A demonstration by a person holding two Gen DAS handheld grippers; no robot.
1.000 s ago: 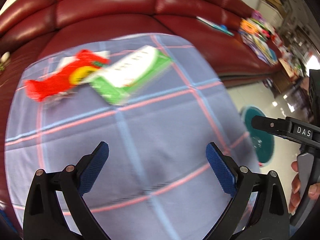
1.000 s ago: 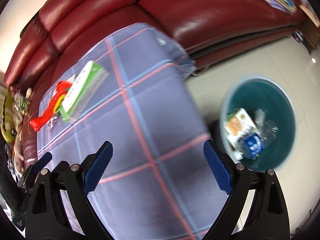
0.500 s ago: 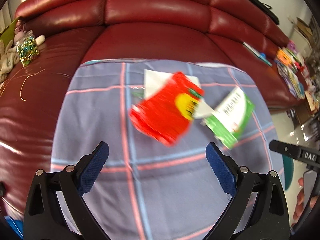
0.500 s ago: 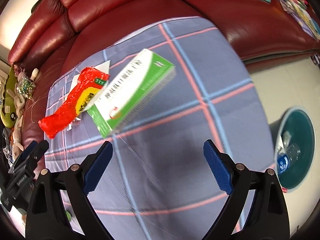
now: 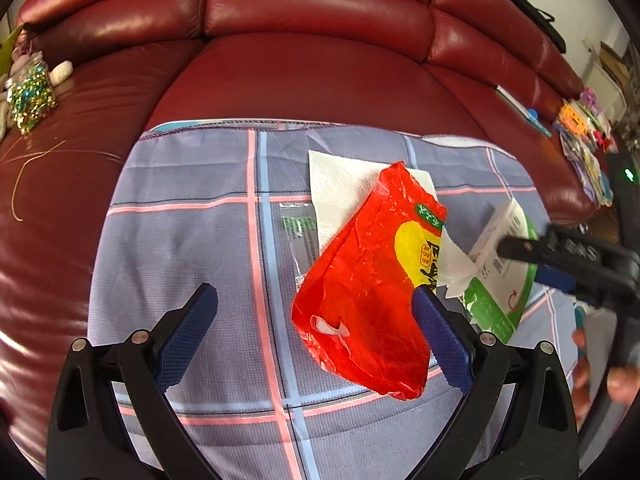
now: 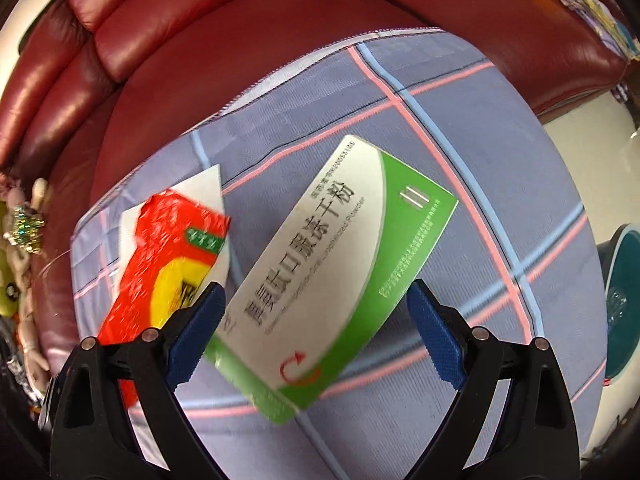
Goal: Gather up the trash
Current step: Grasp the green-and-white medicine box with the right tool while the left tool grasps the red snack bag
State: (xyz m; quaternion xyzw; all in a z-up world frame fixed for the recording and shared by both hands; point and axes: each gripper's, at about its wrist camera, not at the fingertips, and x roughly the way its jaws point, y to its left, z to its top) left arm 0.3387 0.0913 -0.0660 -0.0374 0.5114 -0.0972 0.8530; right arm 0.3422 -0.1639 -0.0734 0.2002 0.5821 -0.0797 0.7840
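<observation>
Between the wide-spread, empty left tongs (image 5: 314,326) lies a red snack wrapper (image 5: 368,288) on the plaid desk (image 5: 192,220), overlapping a white napkin (image 5: 340,188). Just beside it, a green-and-white medicine box (image 6: 332,268) sits between the gaping, empty right tongs (image 6: 314,326). Farther right, a teal bin (image 6: 622,296) stands on the floor before the red sofa (image 5: 312,68).

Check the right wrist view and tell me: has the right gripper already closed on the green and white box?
No, the right gripper is wide open, its blue pads apart on either side of the green and white box lying on the checked cloth.
</observation>
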